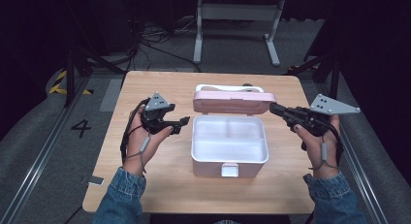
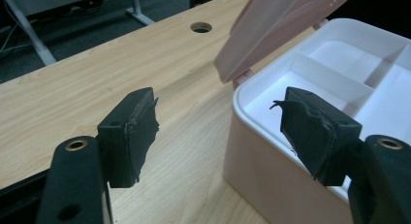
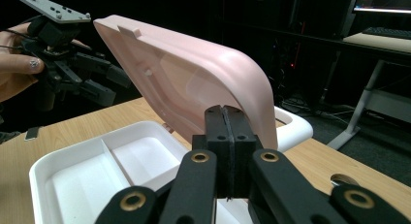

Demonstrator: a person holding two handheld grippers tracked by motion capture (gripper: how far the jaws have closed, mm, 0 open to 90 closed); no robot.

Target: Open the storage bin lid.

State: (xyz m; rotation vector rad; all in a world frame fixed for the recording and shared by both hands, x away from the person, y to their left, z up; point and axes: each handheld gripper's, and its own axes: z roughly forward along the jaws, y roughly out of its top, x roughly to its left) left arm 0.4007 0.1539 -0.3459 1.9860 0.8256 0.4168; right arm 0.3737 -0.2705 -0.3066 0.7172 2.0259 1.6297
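High view shows you at a wooden table (image 1: 145, 185) with a pink box (image 1: 229, 147) sitting in the middle of it, between your two grippers. Its lid (image 1: 232, 101) stands raised at the back on its hinge, and the white inside is split into compartments.

Your left gripper (image 1: 181, 124) hovers just beside the box's left wall, its jaws spread apart and holding nothing. Left gripper view confirms this: one finger (image 2: 131, 136) hangs over bare tabletop, the other finger (image 2: 317, 132) sits over the near rim of the box, so the box wall lies in the gap between them, though whether either pad touches it cannot be told. Ahead of those fingers the tilted lid rises, and beyond it a round hole (image 2: 201, 27) shows in the table.

Your right gripper (image 1: 274, 108) points at the lid's right end, jaws pressed together with nothing between them. Right gripper view shows the closed fingers (image 3: 228, 136) directly in front of the lid's inner face, very near its edge; contact cannot be told. Below and to the left of those fingers lies the open tray of the box, and farther off your left hand (image 3: 14, 69) holds the other gripper.
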